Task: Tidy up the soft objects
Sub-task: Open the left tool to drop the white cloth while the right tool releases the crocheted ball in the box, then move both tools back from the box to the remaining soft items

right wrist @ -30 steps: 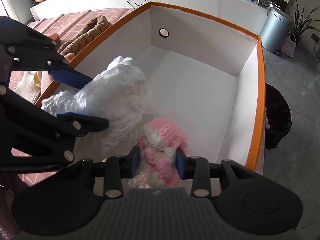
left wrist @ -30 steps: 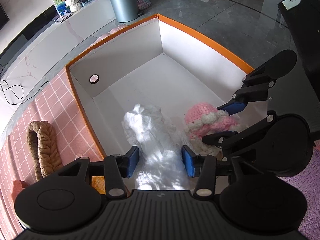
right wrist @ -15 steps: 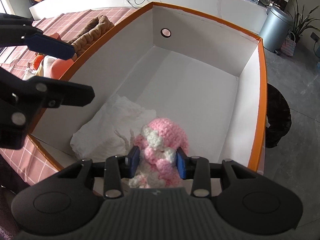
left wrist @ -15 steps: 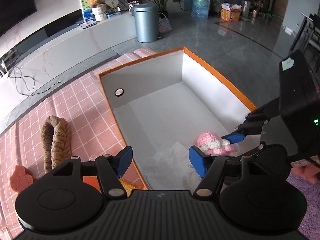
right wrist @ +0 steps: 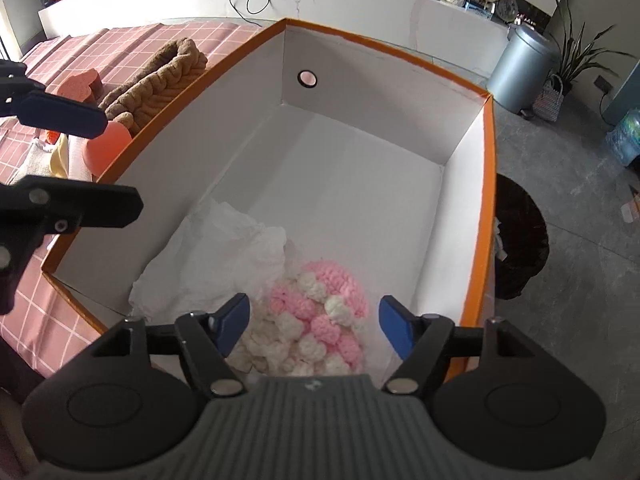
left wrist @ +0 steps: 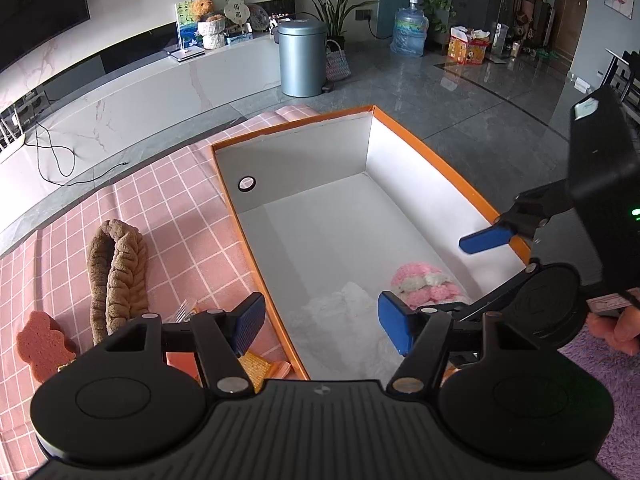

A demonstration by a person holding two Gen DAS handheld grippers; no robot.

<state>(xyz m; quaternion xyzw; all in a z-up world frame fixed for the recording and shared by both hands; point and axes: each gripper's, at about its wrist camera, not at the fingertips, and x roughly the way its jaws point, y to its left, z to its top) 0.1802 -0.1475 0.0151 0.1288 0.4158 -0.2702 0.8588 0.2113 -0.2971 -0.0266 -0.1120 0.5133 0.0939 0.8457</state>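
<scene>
An orange-rimmed white box (left wrist: 436, 160) (right wrist: 489, 184) holds a crumpled white cloth (left wrist: 344, 316) (right wrist: 224, 252) and a pink-and-white knitted toy (left wrist: 424, 284) (right wrist: 320, 320) at its near end. My left gripper (left wrist: 322, 328) is open and empty, raised above the box's near left rim. My right gripper (right wrist: 314, 328) is open and empty just above the knitted toy, which lies loose between its fingers. A brown braided plush (left wrist: 116, 272) (right wrist: 156, 76) and a reddish sponge (left wrist: 42, 346) (right wrist: 80, 86) lie on the pink checked cloth (left wrist: 168, 200) left of the box.
An orange ball (right wrist: 106, 148) and small packets (left wrist: 260, 364) lie by the box's left wall. A grey bin (left wrist: 302, 56) (right wrist: 520, 68) stands beyond the box. A purple rug (left wrist: 612, 380) lies at the right. A dark round stool (right wrist: 520, 236) stands right of the box.
My left gripper let go of the white cloth, which dropped into the box, then rose and pulled back. My right gripper opened and released the knitted toy into the box.
</scene>
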